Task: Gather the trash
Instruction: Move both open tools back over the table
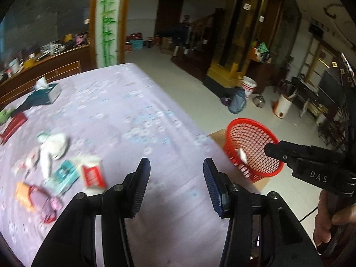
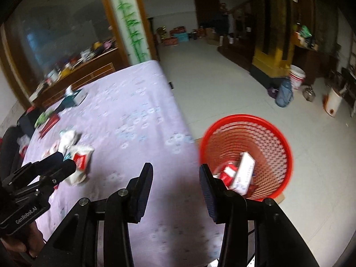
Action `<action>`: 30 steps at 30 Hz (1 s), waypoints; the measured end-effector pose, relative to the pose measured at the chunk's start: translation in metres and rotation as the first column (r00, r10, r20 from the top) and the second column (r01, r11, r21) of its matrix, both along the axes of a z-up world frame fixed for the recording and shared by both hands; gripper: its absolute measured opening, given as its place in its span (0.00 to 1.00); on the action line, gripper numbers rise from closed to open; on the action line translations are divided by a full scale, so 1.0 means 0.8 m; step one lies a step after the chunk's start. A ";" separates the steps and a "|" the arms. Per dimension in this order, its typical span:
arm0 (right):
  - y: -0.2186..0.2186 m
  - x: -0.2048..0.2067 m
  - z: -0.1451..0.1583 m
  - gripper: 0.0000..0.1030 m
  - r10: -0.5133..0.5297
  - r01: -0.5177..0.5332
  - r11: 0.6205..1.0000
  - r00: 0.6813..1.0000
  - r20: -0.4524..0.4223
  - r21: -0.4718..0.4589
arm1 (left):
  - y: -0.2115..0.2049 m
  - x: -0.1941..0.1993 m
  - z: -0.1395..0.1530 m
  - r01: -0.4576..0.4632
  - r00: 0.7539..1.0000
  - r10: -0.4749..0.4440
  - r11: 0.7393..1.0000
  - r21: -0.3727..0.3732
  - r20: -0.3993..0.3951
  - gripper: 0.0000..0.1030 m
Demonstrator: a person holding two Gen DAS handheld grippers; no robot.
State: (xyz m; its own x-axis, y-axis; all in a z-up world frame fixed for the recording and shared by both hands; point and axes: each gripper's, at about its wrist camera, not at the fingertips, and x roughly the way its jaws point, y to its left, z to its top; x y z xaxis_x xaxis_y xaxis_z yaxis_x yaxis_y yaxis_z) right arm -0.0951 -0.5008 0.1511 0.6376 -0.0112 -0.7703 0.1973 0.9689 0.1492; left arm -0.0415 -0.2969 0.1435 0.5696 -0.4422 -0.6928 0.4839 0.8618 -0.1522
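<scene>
Hovering over the lilac tabletop (image 2: 124, 111), both tools are spread wide with nothing in them. The red basket (image 2: 276, 138) sits just off the tabletop's right edge, boxes (image 2: 243, 173) already inside. Left tool (image 1: 175, 184) and right tool (image 2: 175, 191) hang near that edge. Remaining trash pile (image 1: 55, 166) lies well left of the basket.

A bench (image 2: 133, 115) fills the left of both views. A basket (image 2: 278, 138) stands on the floor off its right edge, with cartons (image 2: 243, 173) lying inside. A heap of wrappers and packets (image 1: 64, 169) lies on the bench's near left part. Behind the heap, toward the far left corner, sits a tissue box (image 1: 47, 91). A bucket (image 2: 297, 75) stands on the floor well behind the basket.
</scene>
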 end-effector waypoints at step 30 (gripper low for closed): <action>0.180 0.038 -0.040 0.45 0.246 -0.240 0.968 0.964 -0.104 0.071 | 0.347 0.024 -0.080 -0.563 0.787 0.509 0.823 -0.069 -0.349 0.47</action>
